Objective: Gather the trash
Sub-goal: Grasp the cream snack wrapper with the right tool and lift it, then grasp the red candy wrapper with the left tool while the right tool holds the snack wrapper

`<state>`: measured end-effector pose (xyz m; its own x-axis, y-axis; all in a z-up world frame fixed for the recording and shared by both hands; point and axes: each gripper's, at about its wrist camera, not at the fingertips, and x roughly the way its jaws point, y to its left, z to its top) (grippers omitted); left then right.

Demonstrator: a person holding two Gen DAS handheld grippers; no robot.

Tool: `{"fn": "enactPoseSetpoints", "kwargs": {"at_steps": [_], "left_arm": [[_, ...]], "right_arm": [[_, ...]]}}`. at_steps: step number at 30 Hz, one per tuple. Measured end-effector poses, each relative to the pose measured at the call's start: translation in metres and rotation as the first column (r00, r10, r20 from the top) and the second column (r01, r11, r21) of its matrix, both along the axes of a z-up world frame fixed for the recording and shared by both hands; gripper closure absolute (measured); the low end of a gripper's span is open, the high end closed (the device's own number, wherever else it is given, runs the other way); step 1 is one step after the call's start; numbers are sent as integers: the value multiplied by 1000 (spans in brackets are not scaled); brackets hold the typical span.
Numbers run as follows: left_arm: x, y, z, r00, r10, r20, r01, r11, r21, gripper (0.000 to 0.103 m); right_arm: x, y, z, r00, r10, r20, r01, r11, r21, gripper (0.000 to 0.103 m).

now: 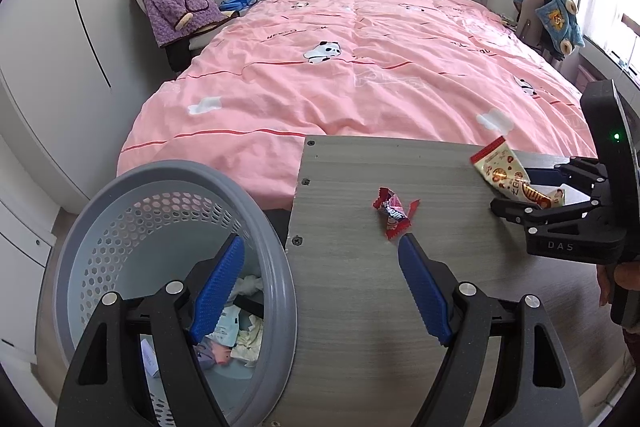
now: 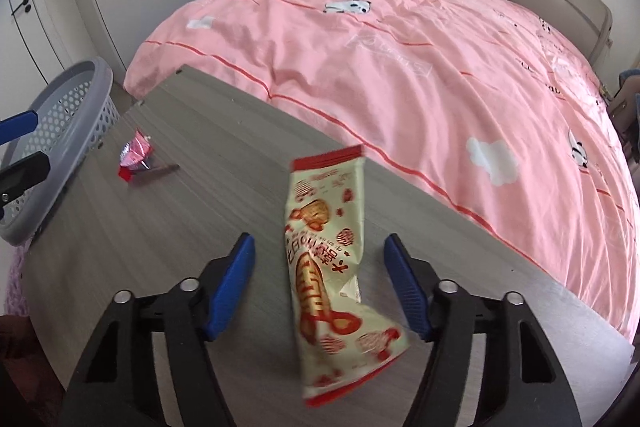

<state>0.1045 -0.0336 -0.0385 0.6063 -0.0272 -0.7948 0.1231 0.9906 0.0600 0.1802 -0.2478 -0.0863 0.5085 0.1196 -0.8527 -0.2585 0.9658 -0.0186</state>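
Cream wrapper [image 2: 325, 267] is framed between the right fingers [image 2: 394, 283], long axis along them.
Those fingers stand apart, not yet pressing; left fingers [image 1: 222, 283] gape, red wrapper [image 1: 394, 213] just ahead.

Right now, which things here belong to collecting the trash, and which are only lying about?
Belong to the job:
- cream snack wrapper, between the right claw's open pads
- red candy wrapper on the grey table
- grey basket, trash already inside
- left claw, open

Just lying about:
- pink bed cover
- purple robe
- blue plush jacket
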Motion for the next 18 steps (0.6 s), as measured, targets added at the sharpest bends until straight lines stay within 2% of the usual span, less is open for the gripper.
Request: {"fn": "enactPoseSetpoints", "kwargs": {"at_steps": [1,3,4,8,18], "left_arm": [[0,0,-1,1000,0,-1,0,1000,0,27],[1,1,-2,1000,0,-5,0,1000,-2,27],[1,0,-3,1000,0,-9,0,1000,-5,27],[4,-3,-8,1000,-4,-25,4,1000,-15,27],[21,-23,-22,997,-29,-76,26,998,-49,27]], "right_arm": [[-1,0,0,1000,-2,1,2,1000,6,46],[-3,0,2,1000,-8,9,8,1000,11,60],[-3,0,1,1000,-12,9,12,1000,16,71],[-10,-2,2,999,-48,18,47,997,60,75],[-52,-7,16,977,-194,85,175,967,186,76]]}}
